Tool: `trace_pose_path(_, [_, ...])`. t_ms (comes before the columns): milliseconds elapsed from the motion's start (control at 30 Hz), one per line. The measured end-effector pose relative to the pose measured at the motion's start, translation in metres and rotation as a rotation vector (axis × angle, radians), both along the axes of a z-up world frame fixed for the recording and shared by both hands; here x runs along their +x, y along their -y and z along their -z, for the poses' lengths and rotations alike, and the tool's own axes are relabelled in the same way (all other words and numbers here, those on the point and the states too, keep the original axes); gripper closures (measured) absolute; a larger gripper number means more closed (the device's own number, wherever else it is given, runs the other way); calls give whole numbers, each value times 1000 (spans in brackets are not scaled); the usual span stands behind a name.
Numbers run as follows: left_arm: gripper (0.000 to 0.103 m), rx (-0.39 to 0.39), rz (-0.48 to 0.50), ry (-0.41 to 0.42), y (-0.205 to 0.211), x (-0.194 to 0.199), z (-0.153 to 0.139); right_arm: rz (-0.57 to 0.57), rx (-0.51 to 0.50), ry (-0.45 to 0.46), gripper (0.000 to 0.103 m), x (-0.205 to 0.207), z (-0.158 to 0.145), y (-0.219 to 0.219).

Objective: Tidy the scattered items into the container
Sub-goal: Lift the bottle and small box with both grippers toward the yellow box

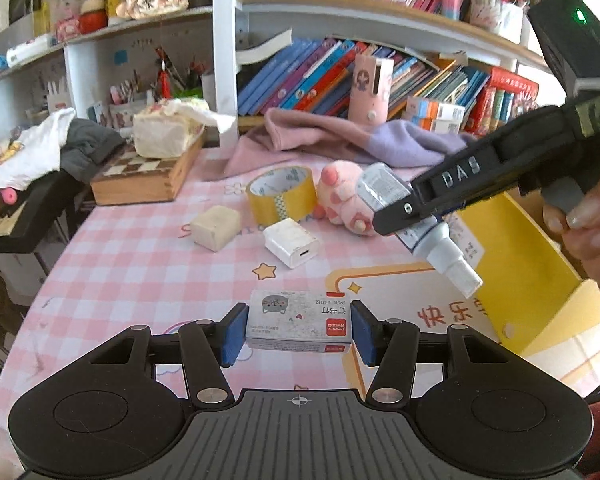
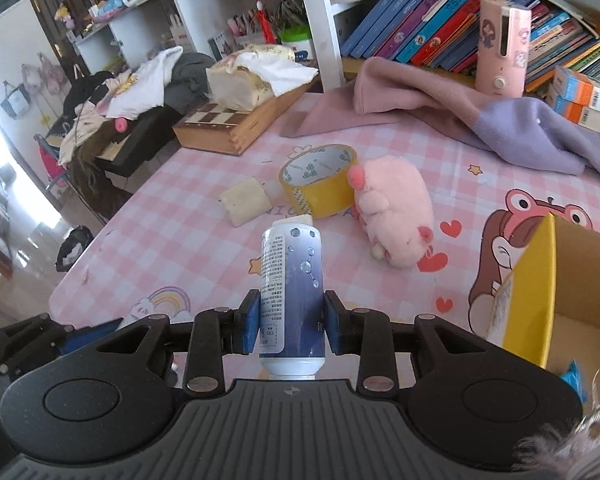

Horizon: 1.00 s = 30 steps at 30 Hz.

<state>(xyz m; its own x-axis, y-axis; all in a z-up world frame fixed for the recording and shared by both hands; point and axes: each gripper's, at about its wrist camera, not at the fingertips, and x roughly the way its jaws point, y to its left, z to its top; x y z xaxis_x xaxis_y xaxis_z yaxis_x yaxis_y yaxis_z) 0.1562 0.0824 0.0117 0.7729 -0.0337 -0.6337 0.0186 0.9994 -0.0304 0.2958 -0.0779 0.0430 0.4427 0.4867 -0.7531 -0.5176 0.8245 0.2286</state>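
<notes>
Both claws are loaded for the yellow-walled cardboard box at near right: the left gripper clamps a flat grey staple box crosswise, while the right gripper pinches a blue-and-white spray bottle lifted beside the box's rim.

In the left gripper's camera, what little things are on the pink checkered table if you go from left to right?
Beige block → roll of yellow tape → white charger → pink plush paw → spray bottle in the right gripper → yellow box.
</notes>
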Motion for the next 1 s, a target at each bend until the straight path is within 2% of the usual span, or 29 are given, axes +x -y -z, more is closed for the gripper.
trace_pose_path(333, [50,-27,42,35,5,-47,-19,29,64,-19,72,-62,-11,14])
trace_pose_path(567, [50,-29,101,61,14,-82,-31,58,56,1,72,-116,-18,35])
trace_pose_path(1000, [50,-41,206,56,36,-128,-26,209,35,-7,72,-203,-3,70])
